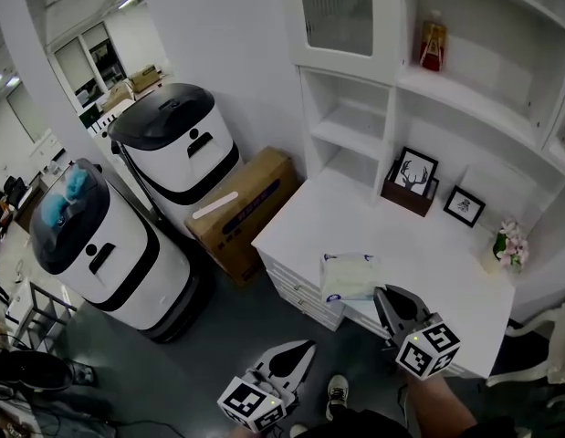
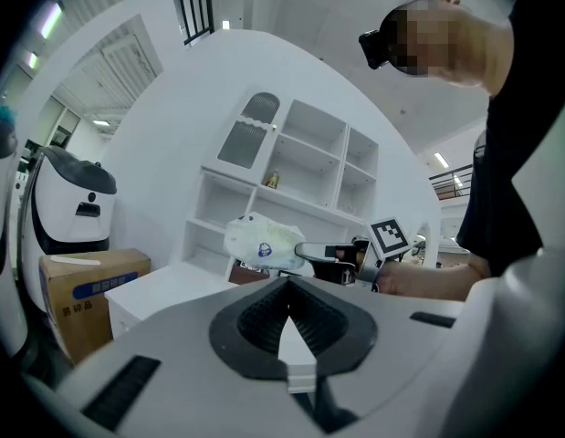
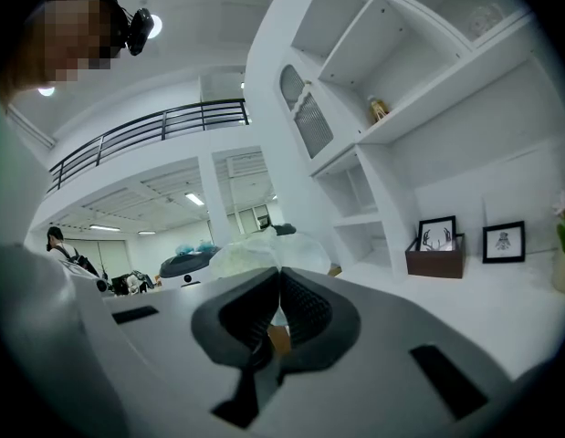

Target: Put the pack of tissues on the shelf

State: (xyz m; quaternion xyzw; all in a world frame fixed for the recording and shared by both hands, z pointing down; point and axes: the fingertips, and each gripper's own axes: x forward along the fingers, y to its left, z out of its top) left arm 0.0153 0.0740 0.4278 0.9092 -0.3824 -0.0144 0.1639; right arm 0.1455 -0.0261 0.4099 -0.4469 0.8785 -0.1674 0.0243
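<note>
Head view: clamped on one end of the pack of tissues (image 1: 349, 276) with the right tongs (image 1: 382, 295), above the white surface (image 1: 428, 245), below the shelf (image 1: 353, 128). Left gripper view: left tongs (image 2: 288, 290) pressed together, holding nothing. Right gripper view: pinching only the soft wrapper's edge; could slip free on the lift.

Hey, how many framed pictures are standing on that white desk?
2. The antler picture stands in the brown box at the back of the desk; the smaller picture stands beside it, toward the flowers. None seems hidden.
</note>
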